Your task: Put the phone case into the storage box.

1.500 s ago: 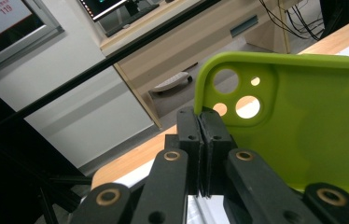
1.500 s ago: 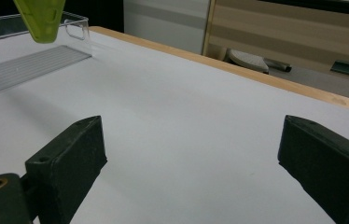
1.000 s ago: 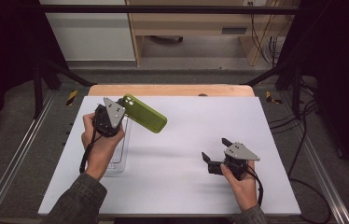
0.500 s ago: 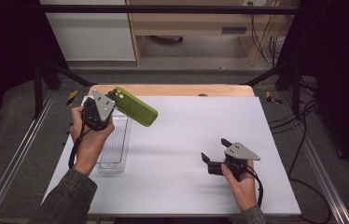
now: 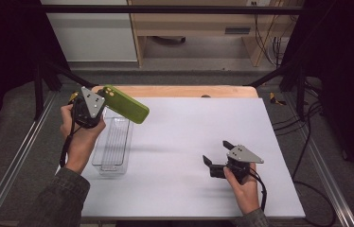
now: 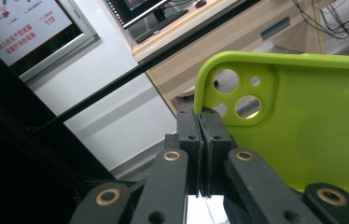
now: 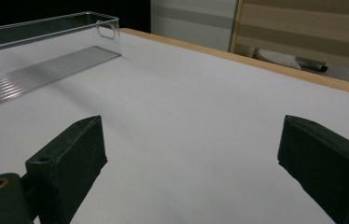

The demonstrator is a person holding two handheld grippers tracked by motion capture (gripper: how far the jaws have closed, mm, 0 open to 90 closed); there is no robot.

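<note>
Since a second ago, the left gripper [image 5: 100, 97] has carried the green phone case [image 5: 124, 104] from above the middle of the clear plastic tray [image 5: 112, 144] toward the table's far left corner and a little higher, while the right gripper [image 5: 215, 158] has stayed in place. In the left gripper view, a poster on the back wall carries red characters too small to read and the number 119; the case itself shows no brand mark, just camera cut-outs. The left hand [image 5: 81, 137] is raised, the forearm coming in from the lower left, with the gripper pointing away and to the right; its jaws are pinched together on the case's edge beside the camera cut-outs, and the case juts out to the right, in the air over the tray's far end. The right hand [image 5: 241, 187] rests low on the white table [image 5: 189, 123], its jaws spread wide apart with nothing between them.
</note>
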